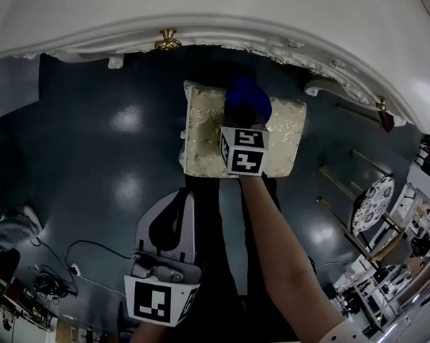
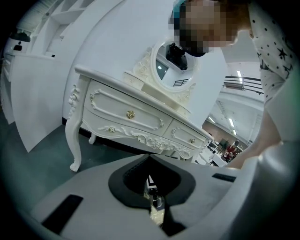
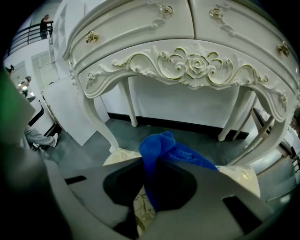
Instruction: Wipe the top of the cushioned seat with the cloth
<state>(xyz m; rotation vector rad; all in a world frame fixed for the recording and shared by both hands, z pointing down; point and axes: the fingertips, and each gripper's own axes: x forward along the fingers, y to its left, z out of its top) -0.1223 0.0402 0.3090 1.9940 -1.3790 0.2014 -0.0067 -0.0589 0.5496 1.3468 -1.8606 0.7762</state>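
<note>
Head view, with both gripper views. The cushioned seat (image 1: 203, 143), a low stool with a cream top patterned in gold, stands on the dark floor (image 1: 108, 172) just near of a white carved dressing table (image 1: 215, 18). The table has gilt drawer knobs (image 1: 168, 40) and carries an oval mirror (image 2: 162, 65).

The right gripper (image 3: 154, 190) reaches over the seat at the end of the person's outstretched forearm (image 1: 282, 249). Its marker cube (image 1: 242, 150) lies above the near half of the cushion. Its jaws are pinching a blue cloth (image 3: 161, 150), which bunches out beyond the jaw tips. In the head view the cloth (image 1: 247, 100) sits at the far edge of the seat top, about midway along that edge. Whether it presses on the fabric cannot be told.

The left gripper (image 1: 190, 198) is held on the near side of the seat, left of the right forearm, and points toward the seat's near left corner. Its jaws are pressed together with nothing between them, and its own view looks across the floor at the dressing table's curved legs. Cables (image 1: 76, 255) lie on the floor at the near left.
</note>
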